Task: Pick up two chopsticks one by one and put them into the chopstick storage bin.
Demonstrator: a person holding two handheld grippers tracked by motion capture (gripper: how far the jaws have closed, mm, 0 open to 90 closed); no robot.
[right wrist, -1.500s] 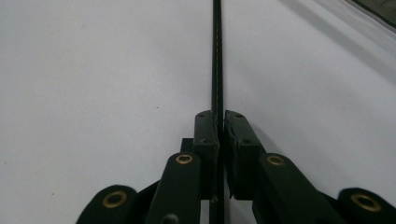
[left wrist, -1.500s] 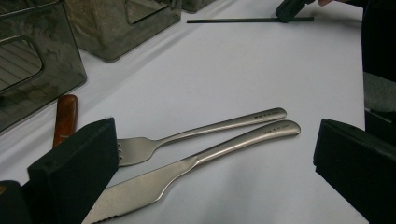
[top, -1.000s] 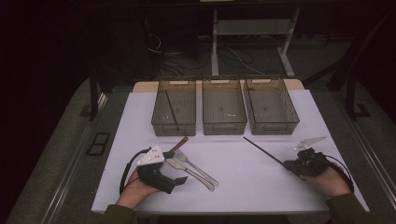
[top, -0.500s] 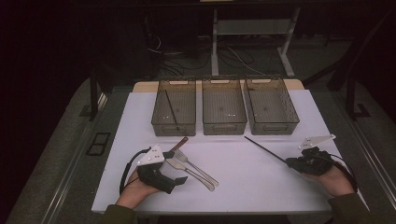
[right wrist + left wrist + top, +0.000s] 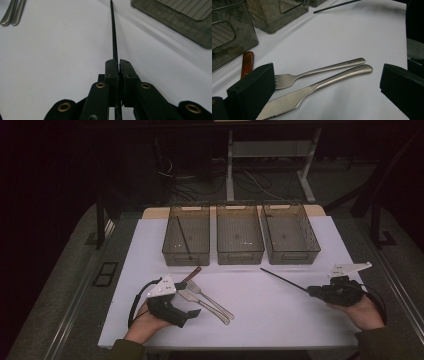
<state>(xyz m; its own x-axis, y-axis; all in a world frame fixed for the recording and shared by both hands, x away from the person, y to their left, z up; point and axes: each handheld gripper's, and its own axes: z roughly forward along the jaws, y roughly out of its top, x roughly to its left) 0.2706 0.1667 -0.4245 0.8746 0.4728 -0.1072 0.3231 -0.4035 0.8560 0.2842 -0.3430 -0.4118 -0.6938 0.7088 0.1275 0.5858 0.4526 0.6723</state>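
A thin black rod (image 5: pixel 282 280) lies slanted over the white table (image 5: pixel 280 320), its near end clamped in my right gripper (image 5: pixel 312 291), which is shut on it. In the right gripper view the rod (image 5: pixel 114 35) runs straight ahead from between the closed jaws of the right gripper (image 5: pixel 118 65). My left gripper (image 5: pixel 189 300) rests on the table with its jaws wide open. A steel fork (image 5: pixel 319 71) and knife (image 5: pixel 317 87) lie side by side ahead of the open left gripper (image 5: pixel 327 82), untouched. A brown wooden handle (image 5: pixel 247 63) lies beyond the fork.
Three smoky clear bins stand in a row at the back: the left bin (image 5: pixel 172 252) holds another black rod (image 5: pixel 183 239), with the middle bin (image 5: pixel 240 256) and right bin (image 5: pixel 292 256) beside it. Bare table lies between the cutlery (image 5: pixel 212 302) and my right hand.
My right gripper has shifted very slightly to the right, still gripping the rod. The left gripper and the cutlery have stayed put.
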